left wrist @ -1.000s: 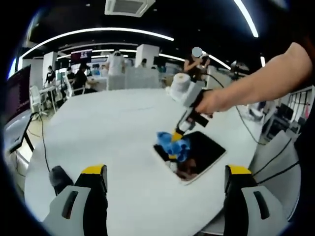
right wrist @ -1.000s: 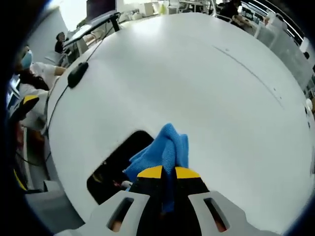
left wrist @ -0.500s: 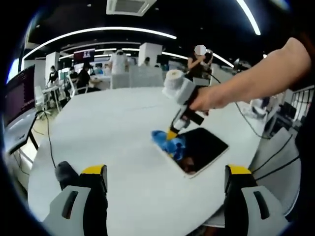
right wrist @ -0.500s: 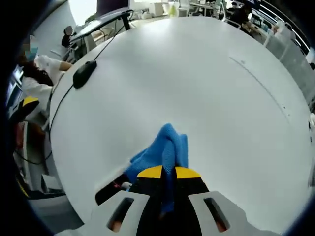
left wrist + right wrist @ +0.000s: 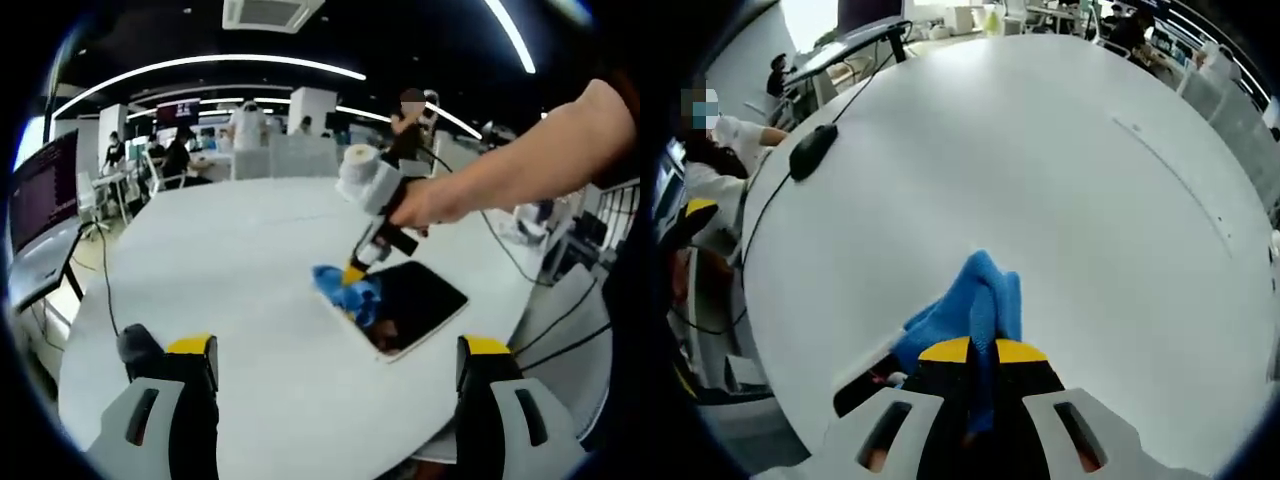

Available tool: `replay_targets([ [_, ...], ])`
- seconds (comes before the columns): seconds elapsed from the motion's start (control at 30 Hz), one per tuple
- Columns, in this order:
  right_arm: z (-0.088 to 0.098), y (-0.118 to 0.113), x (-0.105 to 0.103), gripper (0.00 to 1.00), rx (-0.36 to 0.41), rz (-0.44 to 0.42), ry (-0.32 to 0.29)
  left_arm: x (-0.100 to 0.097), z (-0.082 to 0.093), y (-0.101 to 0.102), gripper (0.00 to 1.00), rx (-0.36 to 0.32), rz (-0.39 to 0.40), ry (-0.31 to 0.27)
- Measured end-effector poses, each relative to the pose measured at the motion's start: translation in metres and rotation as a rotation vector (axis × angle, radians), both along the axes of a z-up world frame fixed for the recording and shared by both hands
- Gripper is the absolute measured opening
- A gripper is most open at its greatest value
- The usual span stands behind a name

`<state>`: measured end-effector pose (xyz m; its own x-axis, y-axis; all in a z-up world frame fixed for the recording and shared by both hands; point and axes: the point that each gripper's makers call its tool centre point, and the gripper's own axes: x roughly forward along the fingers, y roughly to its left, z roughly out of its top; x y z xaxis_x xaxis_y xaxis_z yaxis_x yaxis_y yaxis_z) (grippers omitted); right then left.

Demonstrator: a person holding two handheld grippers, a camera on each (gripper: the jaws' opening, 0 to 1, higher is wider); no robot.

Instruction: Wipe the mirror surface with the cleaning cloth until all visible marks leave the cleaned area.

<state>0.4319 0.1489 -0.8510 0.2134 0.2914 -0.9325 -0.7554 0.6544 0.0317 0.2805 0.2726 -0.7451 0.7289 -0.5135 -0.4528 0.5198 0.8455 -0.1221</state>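
Observation:
A dark rectangular mirror (image 5: 415, 305) with a white rim lies on the round white table (image 5: 230, 260). In the left gripper view the right gripper (image 5: 354, 272) presses a blue cleaning cloth (image 5: 346, 290) onto the mirror's left end, held by a person's hand (image 5: 430, 205). My left gripper (image 5: 335, 380) hovers open well in front of the mirror, nothing between its jaws. In the right gripper view the right gripper (image 5: 982, 352) is shut on the blue cloth (image 5: 965, 310), and a dark strip of the mirror (image 5: 865, 385) shows at the lower left.
A black mouse (image 5: 812, 151) with its cable lies on the table (image 5: 1060, 200) towards the left edge; it also shows as the mouse (image 5: 138, 345) by my left jaw. People, desks and monitors stand beyond the table. A chair (image 5: 560, 320) is at the right.
The cloth slid from mid-mirror to the mirror's end a second ago; over the last half second it has hardly moved. The left view shifted slightly.

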Motion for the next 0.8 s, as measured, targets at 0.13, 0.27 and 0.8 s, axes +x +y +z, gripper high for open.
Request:
replay_targets([
  [0.13,-0.0002,0.0,0.0001,0.03,-0.004,0.001,-0.005,-0.0007,0.004,0.0013,0.99,0.008,0.007,-0.016],
  [0.27,0.0004,-0.0006,-0.0016,0.03,-0.001,0.003,-0.024,-0.0026,0.0036,0.0017,0.99,0.007,0.019,-0.008],
  [0.8,0.0002,0.0002,-0.0081,0.03,-0.008,0.036,-0.032,-0.0087,0.0083,0.0009,0.99,0.005,0.045,-0.016],
])
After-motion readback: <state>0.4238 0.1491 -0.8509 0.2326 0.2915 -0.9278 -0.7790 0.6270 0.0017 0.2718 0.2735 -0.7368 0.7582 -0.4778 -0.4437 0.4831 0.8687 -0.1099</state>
